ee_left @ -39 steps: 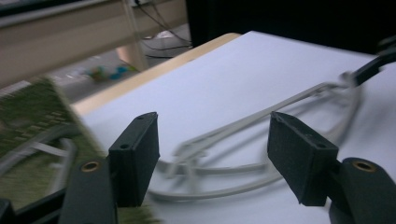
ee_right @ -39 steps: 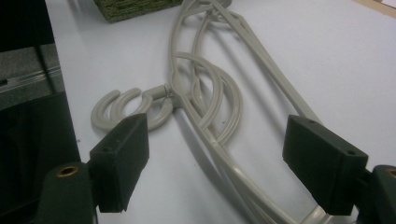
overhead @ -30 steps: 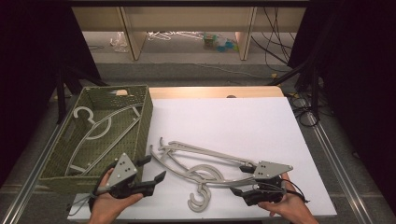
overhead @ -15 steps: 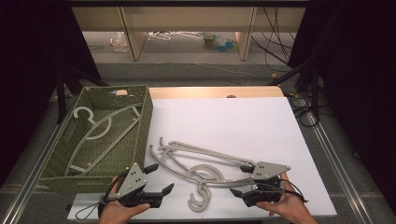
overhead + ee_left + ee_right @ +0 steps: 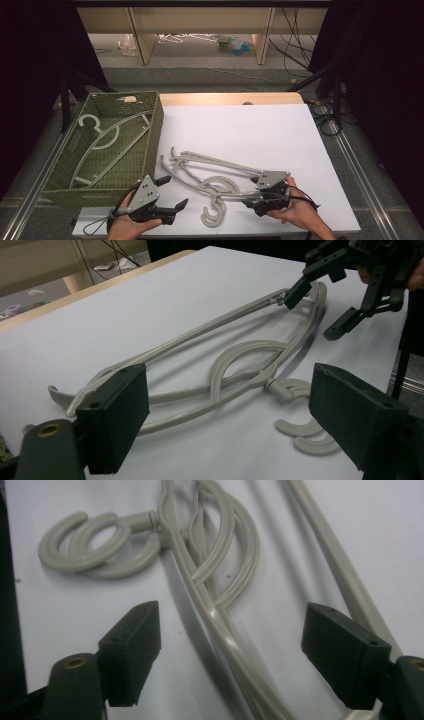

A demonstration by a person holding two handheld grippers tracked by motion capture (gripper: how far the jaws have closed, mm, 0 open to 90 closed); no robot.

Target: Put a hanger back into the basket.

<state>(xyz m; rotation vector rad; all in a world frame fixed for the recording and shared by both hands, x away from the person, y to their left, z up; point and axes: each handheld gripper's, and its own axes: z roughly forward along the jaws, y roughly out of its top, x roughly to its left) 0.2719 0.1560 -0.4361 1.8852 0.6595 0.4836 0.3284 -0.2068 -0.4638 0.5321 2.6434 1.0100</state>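
Note:
Two or three grey plastic hangers (image 5: 215,172) lie stacked on the white table top (image 5: 250,130), their hooks (image 5: 212,212) near the front edge. My left gripper (image 5: 174,191) hovers just left of the hooks. Its jaws have just been opening and stand open, with the hangers (image 5: 220,365) ahead of them and untouched. My right gripper (image 5: 248,200) is at the hangers' right end. It has just been closing a little and is still open, with a hanger arm (image 5: 215,615) between the pads and clear of both. It also appears in the left gripper view as the far right gripper (image 5: 320,310).
A green woven basket (image 5: 156,125) stands at the left of the table with one grey hanger (image 5: 107,140) lying inside. The table's front edge runs just under both hands. Cables and clutter lie on the floor beyond the table.
My left gripper has shifted a little right and toward the front edge, and its jaws have spread wider. My right gripper has dropped slightly onto the hangers' end.

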